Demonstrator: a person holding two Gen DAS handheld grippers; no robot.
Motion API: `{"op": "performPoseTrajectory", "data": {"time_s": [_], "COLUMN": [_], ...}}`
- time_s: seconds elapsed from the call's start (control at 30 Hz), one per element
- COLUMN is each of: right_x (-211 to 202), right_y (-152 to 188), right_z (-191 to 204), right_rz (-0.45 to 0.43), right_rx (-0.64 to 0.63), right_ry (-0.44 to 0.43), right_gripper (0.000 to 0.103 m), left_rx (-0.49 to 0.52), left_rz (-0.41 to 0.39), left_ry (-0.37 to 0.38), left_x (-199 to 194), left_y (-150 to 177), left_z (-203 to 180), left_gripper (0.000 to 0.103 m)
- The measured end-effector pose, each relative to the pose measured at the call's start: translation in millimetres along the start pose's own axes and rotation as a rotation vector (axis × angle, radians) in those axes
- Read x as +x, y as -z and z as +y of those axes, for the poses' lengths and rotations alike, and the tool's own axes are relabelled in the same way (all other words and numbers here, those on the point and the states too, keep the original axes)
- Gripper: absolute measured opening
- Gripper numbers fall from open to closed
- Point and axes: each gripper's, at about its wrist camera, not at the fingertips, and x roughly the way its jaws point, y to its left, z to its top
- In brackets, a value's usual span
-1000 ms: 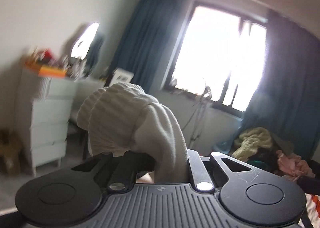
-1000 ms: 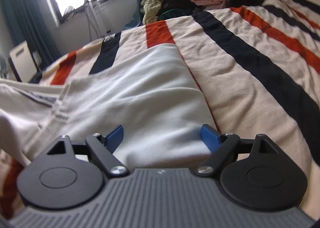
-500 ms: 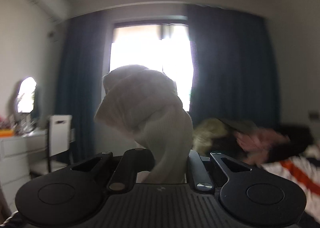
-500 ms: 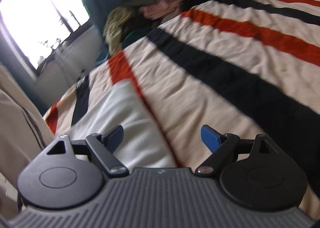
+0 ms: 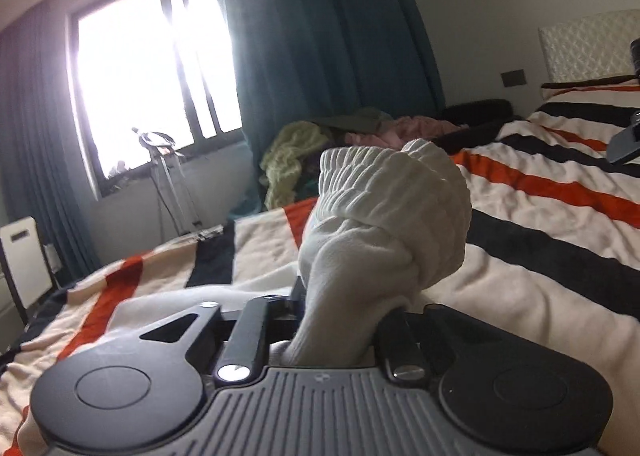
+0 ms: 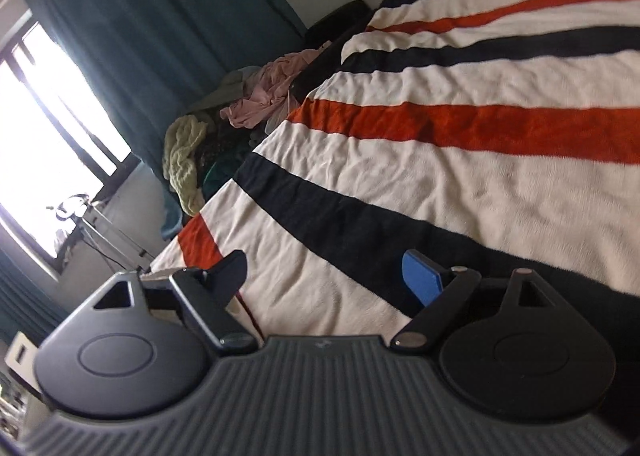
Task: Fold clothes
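Cuff (image 5: 394,215) in L tongs (image 5: 340,320), now over bed (image 5: 520,223)

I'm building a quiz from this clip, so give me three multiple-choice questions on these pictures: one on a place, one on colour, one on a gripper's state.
1. Where is the clothes pile?
A. beside the bed's far edge, near the curtain
B. on a dresser
C. in the right gripper

2. Which stripes does the blanket bear?
A. green and yellow
B. orange and black
C. blue only

3. The left gripper is:
A. open
B. shut, empty
C. shut on the white garment

Answers:
1 A, it lies past the blanket's edge.
2 B, both show on cream.
3 C, cloth bunches from its jaws.
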Motion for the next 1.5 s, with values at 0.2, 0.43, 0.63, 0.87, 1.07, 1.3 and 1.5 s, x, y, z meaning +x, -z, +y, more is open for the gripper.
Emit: {"op": "performPoseTrajectory", "data": {"time_s": [0.2,0.43,0.63,0.87,1.07,1.3,1.5], "right_x": [0.9,3.0,19.4,48.5,49.5,50.9,50.8], "right_y": [6.4,19.1,40.8,61.7,74.3,84.8,78.2], "right_z": [3.2,11.3,17.8,15.4,29.4,52.8,56.0], "right_rz": [0.050,0.129,0.292,0.459,0.477,0.445,0.360], "right_rx": [0.036,0.070,0.139,0.258,0.169,0.022,-0.060], "right_ry": [-0.111,-0.255,-0.385,-0.438,-0.386,-0.379,-0.320], "right_gripper": [0.087,0.087,0.087,0.087,0.087,0.073,0.036], "left_rx": [-0.039,-0.032,-0.058,-0.206,-0.231,-0.229,-0.301], "left_rz": [0.152,0.224,0.202,0.248,0.250,0.245,0.206], "left_ry": [0.122,0.194,0.068,-0.019,-0.017,-0.016,0.032], "left_x": [-13.7,-51.1,-73.5,-51.8,-44.3,-40.5,-55.3], "left_y": [5.9,15.2,28.2,40.4,45.1,48.3,47.0], "left_z": [65.0,134.7,167.7,200.6,207.9,205.0,216.7], "left_gripper": [0.077,0.089,0.094,0.095,0.096,0.097,0.097]}}
